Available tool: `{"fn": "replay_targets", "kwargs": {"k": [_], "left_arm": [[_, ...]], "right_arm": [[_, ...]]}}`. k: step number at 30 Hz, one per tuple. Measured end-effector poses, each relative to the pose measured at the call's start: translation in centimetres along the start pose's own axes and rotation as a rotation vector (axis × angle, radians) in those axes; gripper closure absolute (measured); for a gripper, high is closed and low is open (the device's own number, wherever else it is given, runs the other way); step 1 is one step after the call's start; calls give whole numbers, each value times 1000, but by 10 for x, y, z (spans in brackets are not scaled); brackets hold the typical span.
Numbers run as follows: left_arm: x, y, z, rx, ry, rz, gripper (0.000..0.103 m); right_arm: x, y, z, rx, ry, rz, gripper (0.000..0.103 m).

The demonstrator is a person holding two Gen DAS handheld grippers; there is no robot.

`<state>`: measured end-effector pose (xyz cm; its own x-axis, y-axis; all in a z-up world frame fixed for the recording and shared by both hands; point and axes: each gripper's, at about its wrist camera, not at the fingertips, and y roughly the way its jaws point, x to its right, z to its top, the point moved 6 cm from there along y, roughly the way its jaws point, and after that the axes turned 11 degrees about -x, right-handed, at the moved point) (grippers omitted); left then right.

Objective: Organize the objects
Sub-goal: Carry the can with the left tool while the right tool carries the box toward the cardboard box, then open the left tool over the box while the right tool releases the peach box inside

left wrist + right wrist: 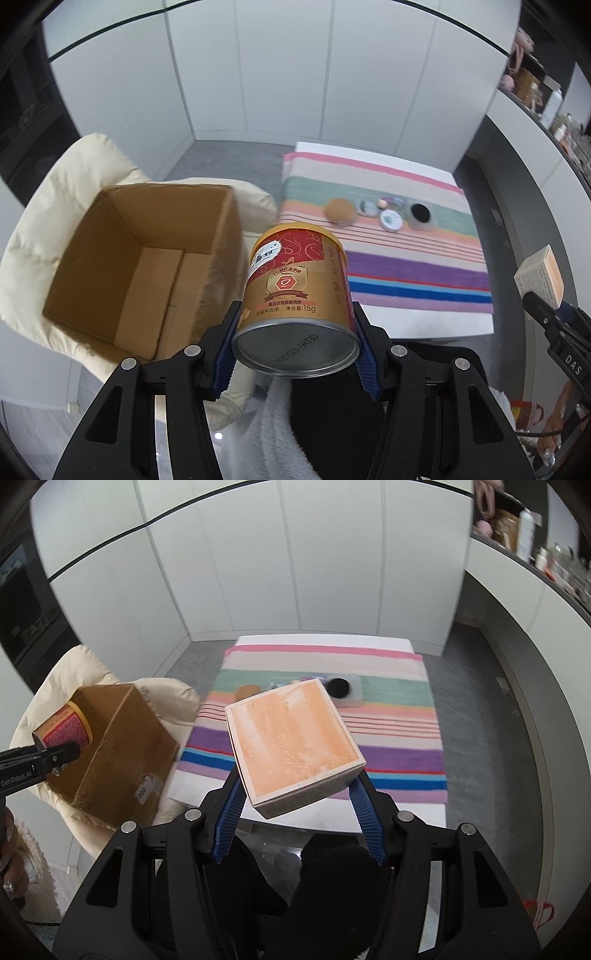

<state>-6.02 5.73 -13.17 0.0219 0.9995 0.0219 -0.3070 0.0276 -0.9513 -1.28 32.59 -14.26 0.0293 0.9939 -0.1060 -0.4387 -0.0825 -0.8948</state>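
Note:
My left gripper (295, 321) is shut on a red and gold can (295, 291), held in the air just right of an open, empty cardboard box (144, 266). In the right wrist view the can (66, 727) hangs over the box (114, 749). My right gripper (295, 794) is shut on an orange and white carton (291, 742), held above the near edge of the striped cloth (399, 757). The carton also shows at the right of the left wrist view (543, 277).
The box rests on a cream padded chair (48, 229). On the striped cloth (406, 266) over a white table lie a cork lid (340, 210), small round tins (391, 221) and a black disc (421, 214). White cabinets stand behind; a cluttered shelf (546, 107) is at right.

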Motion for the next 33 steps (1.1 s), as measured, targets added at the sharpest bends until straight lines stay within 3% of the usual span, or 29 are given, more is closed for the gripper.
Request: {"fn": "replay_targets", "kwargs": {"k": [12,26,33], "left_arm": [[-98,-11,-7,49,-215,83,47],[-215,6,-63,18,-414,200,47],[-246,16,-79,12,-451,237,47]], "right_arm": [[-122,31,10,-42,-240,101,44],[-271,51,-13,-87,-503,221,44],[-334,73,-20,-114,-592,277,44]]}}
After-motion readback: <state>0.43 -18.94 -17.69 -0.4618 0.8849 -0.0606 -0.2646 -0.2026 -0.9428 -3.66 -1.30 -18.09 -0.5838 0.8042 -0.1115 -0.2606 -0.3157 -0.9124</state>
